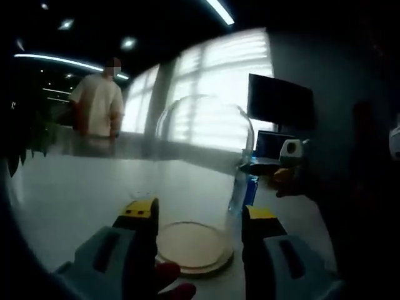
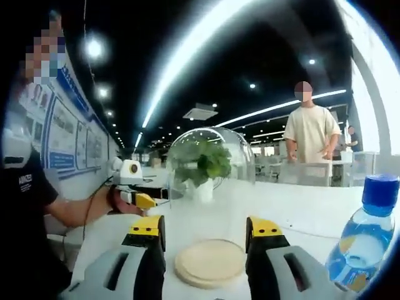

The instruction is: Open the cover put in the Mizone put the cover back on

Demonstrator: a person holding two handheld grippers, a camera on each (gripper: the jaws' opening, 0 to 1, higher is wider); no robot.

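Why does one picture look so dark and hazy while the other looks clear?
Left gripper view: it faces bright blinded windows, so the backlight darkens the room and hazes the glass dome. Right gripper view: ceiling light strips light things evenly; the dome and the blue-capped bottle look crisp, though fisheye bending curves the edges.

We see dome (image 2: 209, 169): clear, glossy glass | base (image 2: 210, 262): pale matt wood | bottle (image 2: 364, 240): clear plastic, blue cap | counter (image 1: 75, 200): smooth, white

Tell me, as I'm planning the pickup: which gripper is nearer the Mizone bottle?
The right gripper: the Mizone bottle stands close beside its open jaws, whereas the left gripper sees it beyond the glass dome.
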